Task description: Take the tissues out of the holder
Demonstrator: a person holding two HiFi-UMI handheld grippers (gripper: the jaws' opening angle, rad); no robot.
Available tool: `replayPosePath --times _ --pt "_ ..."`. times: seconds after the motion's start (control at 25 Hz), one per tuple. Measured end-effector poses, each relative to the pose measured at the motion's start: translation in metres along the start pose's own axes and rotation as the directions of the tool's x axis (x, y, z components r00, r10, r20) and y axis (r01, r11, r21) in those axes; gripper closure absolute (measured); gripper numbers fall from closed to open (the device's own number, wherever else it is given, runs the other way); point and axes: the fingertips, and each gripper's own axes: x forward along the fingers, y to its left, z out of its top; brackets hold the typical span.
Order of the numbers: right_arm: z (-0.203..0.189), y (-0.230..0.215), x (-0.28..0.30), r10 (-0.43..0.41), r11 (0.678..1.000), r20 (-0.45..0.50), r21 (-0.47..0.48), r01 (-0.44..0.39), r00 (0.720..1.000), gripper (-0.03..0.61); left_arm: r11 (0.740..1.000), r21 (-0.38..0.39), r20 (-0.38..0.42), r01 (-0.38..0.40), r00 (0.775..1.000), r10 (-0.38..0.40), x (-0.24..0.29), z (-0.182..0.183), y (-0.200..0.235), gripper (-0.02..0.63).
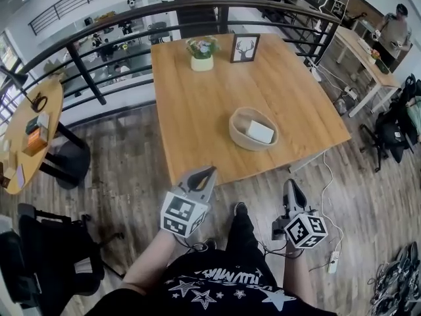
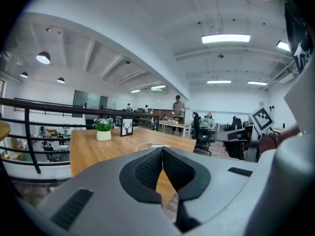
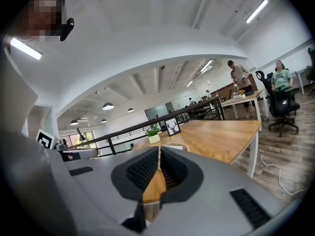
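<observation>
While the left gripper [image 1: 210,171] and right gripper [image 1: 291,184] hang short of the table [image 1: 197,110], nothing is in hand.

- Left gripper: jaws closed pad to pad, empty.
- Right gripper: the same, closed on nothing.
- Both point roughly level toward the table's near edge, off the wood and over the floor [image 1: 138,170].
- Holder [image 1: 235,135]: a shallow oval basket near the table's near right corner, just in from the near edge.
- Tissues [image 1: 260,131]: lying flat inside the holder, toward its right side.
- Plant [image 1: 202,52] and frame [image 1: 245,47]: at the far edge, well apart from the holder and not in the way.

Judgement: approach stage, task not begun. Closed jaws suit carrying, but one pair must open before pinching the tissues. The holder looks light, so the other gripper may be meant to steady its rim.
</observation>
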Motion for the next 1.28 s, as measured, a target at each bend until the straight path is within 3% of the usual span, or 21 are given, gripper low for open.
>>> replayPosePath --times 0.6,0.88,1.12,1.28 --pt "0.015 -0.034 0.142 0.184 0.982 -0.14 -0.016 -0.188 0.973 0.557 0.989 -0.038 -0.039 -0.14 0.99 0.139 0.092 0.016 0.057 0.6" --pt "0.013 -0.047 0.193 0.281 0.949 -0.27 -0.065 -0.309 0.921 0.557 0.984 -0.041 -0.073 -0.175 0.982 0.172 0.135 0.018 0.066 0.6" --pt "0.016 -0.064 0.229 0.313 0.933 -0.341 -0.066 -0.354 0.887 0.555 0.978 -0.043 -0.077 -0.205 0.977 0.201 0.168 0.027 0.074 0.6" --pt "0.006 -0.068 0.244 0.334 0.91 -0.426 -0.087 -0.405 0.841 0.539 0.972 -0.052 -0.082 -0.23 0.971 0.226 0.184 0.028 0.08 0.6"
